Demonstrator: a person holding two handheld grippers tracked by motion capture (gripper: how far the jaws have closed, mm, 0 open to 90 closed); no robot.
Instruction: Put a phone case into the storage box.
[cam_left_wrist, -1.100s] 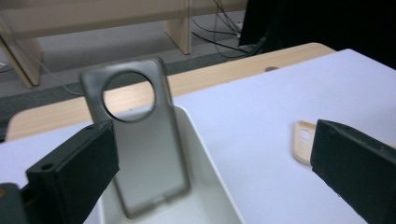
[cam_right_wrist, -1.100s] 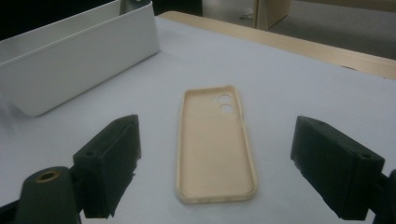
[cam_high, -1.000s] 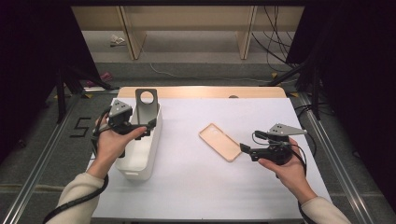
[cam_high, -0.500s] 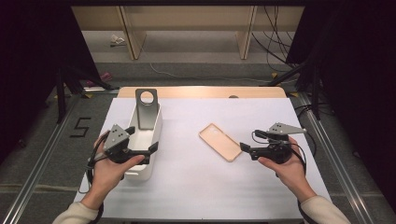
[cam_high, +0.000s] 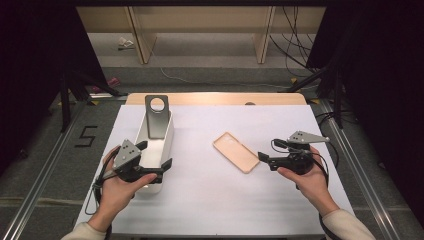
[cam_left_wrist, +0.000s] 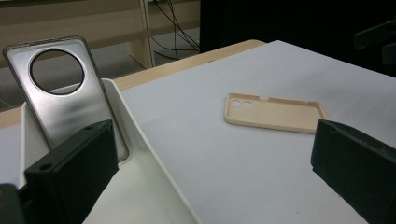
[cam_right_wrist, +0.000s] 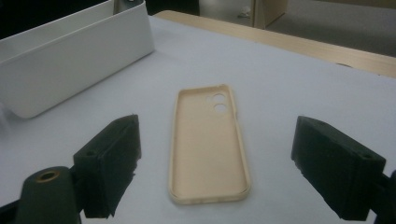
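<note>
A beige phone case (cam_high: 236, 151) lies hollow side up on the white table cover, also seen in the left gripper view (cam_left_wrist: 275, 112) and the right gripper view (cam_right_wrist: 210, 144). A silver phone case (cam_high: 157, 116) with a round camera hole leans upright at the far end of a white bin (cam_high: 170, 134). My left gripper (cam_high: 155, 155) hovers open over the bin's near end, and the bin's right wall (cam_left_wrist: 154, 158) runs between its jaws. My right gripper (cam_high: 265, 152) stands open just right of the beige case, its jaws (cam_right_wrist: 224, 168) spread on either side of the case's near end.
The white bin (cam_right_wrist: 70, 56) stands on the left half of the table. A wooden table edge (cam_high: 215, 98) runs along the far side. Metal rails and a floor mark "5" (cam_high: 86, 136) lie left of the table; shelves and cables stand beyond.
My left gripper has drawn back from the silver case toward the bin's near end. The silver case stays leaning in the bin. The right gripper has barely moved.
</note>
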